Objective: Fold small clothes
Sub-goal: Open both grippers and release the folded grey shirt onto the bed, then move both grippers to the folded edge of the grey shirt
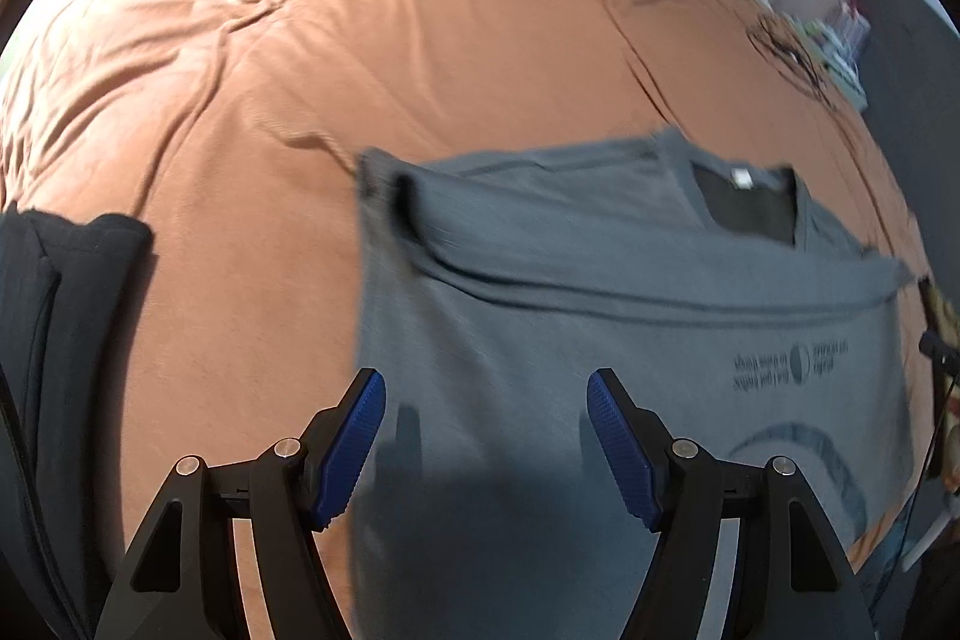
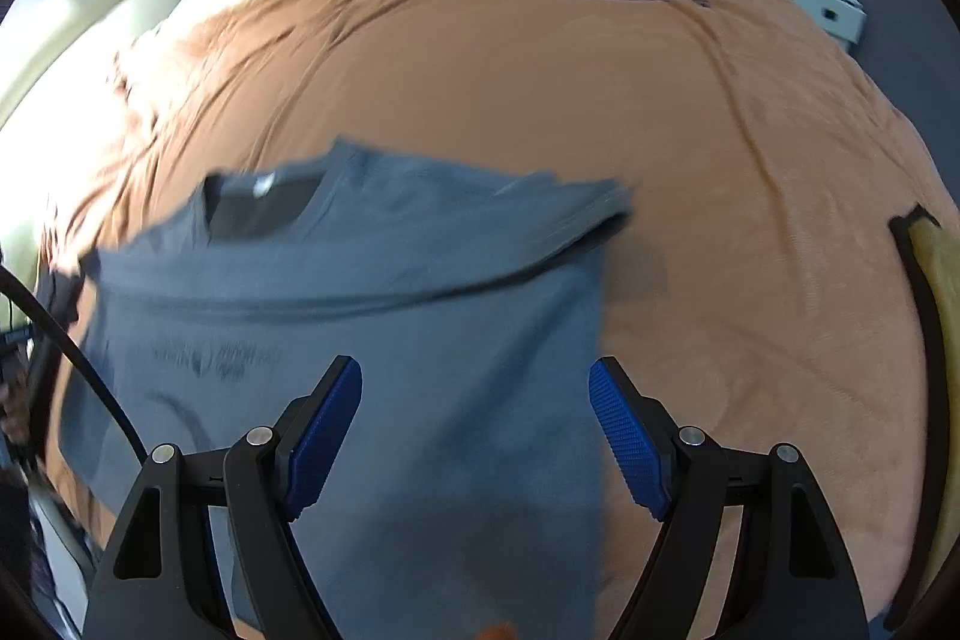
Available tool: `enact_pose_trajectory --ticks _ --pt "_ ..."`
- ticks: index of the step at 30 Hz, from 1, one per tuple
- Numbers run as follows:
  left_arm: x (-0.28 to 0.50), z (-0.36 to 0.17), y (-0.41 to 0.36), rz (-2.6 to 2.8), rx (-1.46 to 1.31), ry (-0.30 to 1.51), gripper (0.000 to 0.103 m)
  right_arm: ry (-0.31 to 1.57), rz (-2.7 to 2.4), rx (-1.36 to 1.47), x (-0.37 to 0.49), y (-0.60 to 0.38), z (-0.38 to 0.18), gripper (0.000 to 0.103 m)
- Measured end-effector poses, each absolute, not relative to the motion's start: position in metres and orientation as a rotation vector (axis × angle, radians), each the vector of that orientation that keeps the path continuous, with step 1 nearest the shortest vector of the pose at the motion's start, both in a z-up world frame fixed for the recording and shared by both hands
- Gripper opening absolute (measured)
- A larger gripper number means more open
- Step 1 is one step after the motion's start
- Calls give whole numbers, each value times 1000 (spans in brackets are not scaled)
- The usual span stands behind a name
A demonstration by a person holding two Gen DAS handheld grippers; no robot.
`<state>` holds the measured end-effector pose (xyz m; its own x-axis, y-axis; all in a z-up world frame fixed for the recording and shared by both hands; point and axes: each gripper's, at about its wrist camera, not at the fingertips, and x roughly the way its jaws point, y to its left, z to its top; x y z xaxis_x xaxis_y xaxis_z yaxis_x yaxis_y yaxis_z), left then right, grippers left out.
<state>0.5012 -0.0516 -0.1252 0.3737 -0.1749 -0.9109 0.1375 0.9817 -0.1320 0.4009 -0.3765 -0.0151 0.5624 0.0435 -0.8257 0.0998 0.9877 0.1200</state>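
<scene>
Orange bedspread (image 1: pixel 240 100) under grey T-shirt (image 1: pixel 600 292), left tongs (image 1: pixel 486 394) and right tongs (image 2: pixel 475 382) spread wide, gripping nothing

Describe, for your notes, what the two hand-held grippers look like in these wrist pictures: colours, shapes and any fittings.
Both look the same. The left gripper and right gripper each have two black angular fingers made of linked bars with cut-out openings, joined by round silver pins. Each finger ends in a blue ribbed pad. A black cable runs past the right gripper's left side. No hand or sleeve shows.
</scene>
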Motion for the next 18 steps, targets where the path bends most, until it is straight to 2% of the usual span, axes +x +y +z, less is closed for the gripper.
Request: enact_pose_trajectory --ticks 6,13,18 --pt "499 -141 -86 -209 59 1174 71 1022 -40 92 416 -351 -36 77" --pt "513 -170 -108 -180 136 1216 71 1080 -76 21 449 -333 -67 71" --pt "532 -176 -113 -166 144 1193 72 1052 -109 19 466 -334 -71 70"
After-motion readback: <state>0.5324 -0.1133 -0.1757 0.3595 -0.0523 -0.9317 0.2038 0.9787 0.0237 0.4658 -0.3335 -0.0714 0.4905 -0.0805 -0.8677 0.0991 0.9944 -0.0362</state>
